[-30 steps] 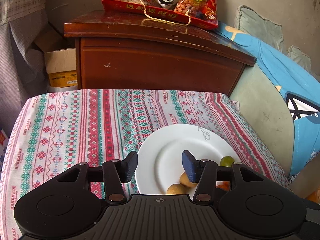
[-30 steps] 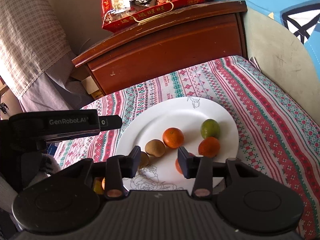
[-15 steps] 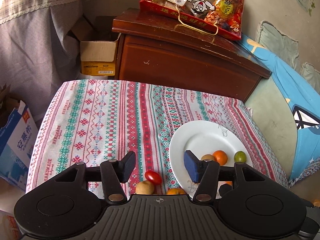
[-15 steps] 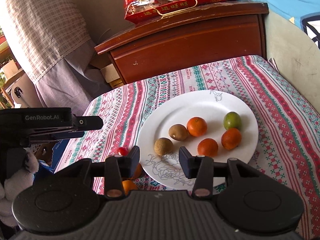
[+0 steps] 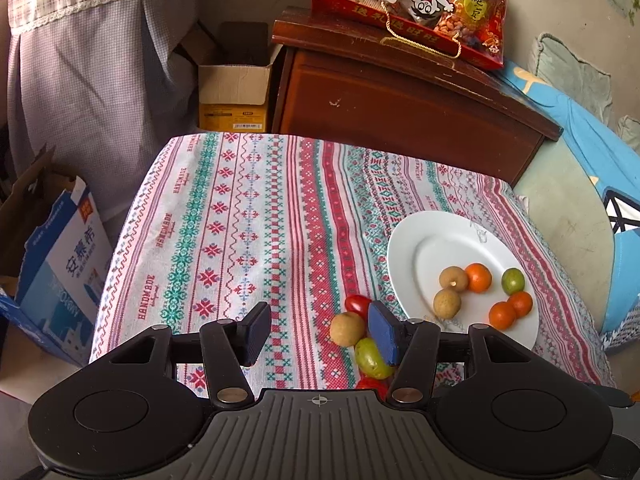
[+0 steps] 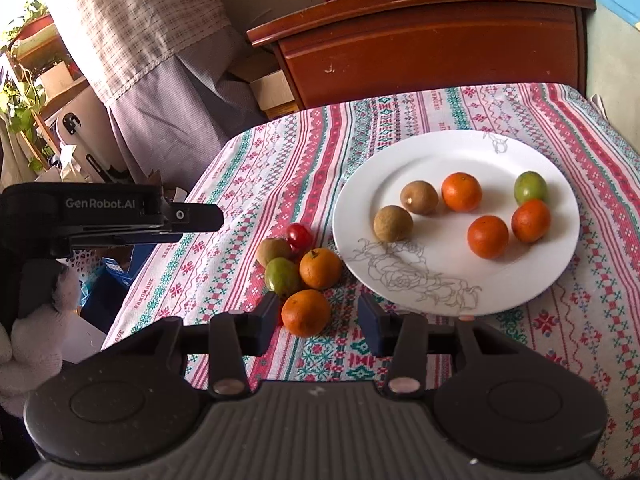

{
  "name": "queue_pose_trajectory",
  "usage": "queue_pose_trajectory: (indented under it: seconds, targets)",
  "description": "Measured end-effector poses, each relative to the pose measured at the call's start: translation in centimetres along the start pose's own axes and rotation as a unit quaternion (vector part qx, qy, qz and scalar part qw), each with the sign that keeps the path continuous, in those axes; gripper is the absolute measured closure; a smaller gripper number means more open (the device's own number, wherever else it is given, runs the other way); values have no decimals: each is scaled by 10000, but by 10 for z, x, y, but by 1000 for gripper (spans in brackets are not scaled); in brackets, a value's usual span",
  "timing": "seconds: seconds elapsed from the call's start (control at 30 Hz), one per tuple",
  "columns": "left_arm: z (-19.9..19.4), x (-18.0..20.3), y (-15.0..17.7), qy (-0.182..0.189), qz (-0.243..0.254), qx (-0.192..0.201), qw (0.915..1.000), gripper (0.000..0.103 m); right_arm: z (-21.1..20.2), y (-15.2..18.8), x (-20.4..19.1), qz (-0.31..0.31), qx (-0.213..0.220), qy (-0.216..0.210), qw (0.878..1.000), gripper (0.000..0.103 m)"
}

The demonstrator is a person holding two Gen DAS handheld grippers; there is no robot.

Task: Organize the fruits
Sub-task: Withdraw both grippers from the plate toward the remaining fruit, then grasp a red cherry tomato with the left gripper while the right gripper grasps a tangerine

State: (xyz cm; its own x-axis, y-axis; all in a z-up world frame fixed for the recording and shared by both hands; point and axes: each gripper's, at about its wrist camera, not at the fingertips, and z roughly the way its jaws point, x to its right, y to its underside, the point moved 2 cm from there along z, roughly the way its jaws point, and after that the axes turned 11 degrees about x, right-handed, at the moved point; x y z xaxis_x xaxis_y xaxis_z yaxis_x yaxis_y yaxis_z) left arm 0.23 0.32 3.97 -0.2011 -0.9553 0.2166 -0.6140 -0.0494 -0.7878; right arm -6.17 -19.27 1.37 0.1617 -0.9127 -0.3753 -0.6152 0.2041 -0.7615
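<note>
Fruits lying in two lots: six sitting on white plate (image 6: 400, 148), five clustering on patterned tablecloth (image 6: 280, 152) just beside its rim, nearest being an orange (image 6: 306, 312). Right gripper (image 6: 318, 322) hovering narrowly parted over that orange, gripping nothing. Left gripper (image 5: 318, 330) gaping moderately, empty, above cloth beside brown fruit (image 5: 347, 329).

On my right-wrist feed I read "GenRobot.AI" in white on the black body of the left gripper (image 6: 112, 216), held at the left edge. On the left-wrist feed the tablecloth (image 5: 240, 240) has "HANDMADE" stitched repeatedly along its stripes, and the blue-and-white carton (image 5: 68, 276) beside the table shows Chinese chars I read as "安慕希". The red snack bag (image 5: 412, 4) on the cabinet carries gold Chinese lettering, approx "送礼送旺旺", rest too small to read.
</note>
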Motion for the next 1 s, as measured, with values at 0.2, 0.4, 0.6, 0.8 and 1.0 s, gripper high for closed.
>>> queue_pose_trajectory:
  seconds: [0.2, 0.4, 0.6, 0.8, 1.0]
  targets:
    - [0, -6, 10, -18, 78, -65, 9999, 50, 9, 6, -7, -168, -31, -51, 9998, 61]
    - [0, -9, 21, 16, 156, -192, 9997, 50, 17, 11, -10, -293, -78, -25, 9995, 69]
    - [2, -6, 28, 94, 182, -302, 9993, 50, 15, 10, -6, -273, -58, 30, 9996, 73]
    - [4, 7, 40, 268, 436, -431, 9978, 50, 0, 6, 2, -244, -8, 145, 9996, 73]
    - [6, 22, 49, 420, 682, -451, 9958, 52, -5, 9, 14, -108, -92, 328, 9994, 73]
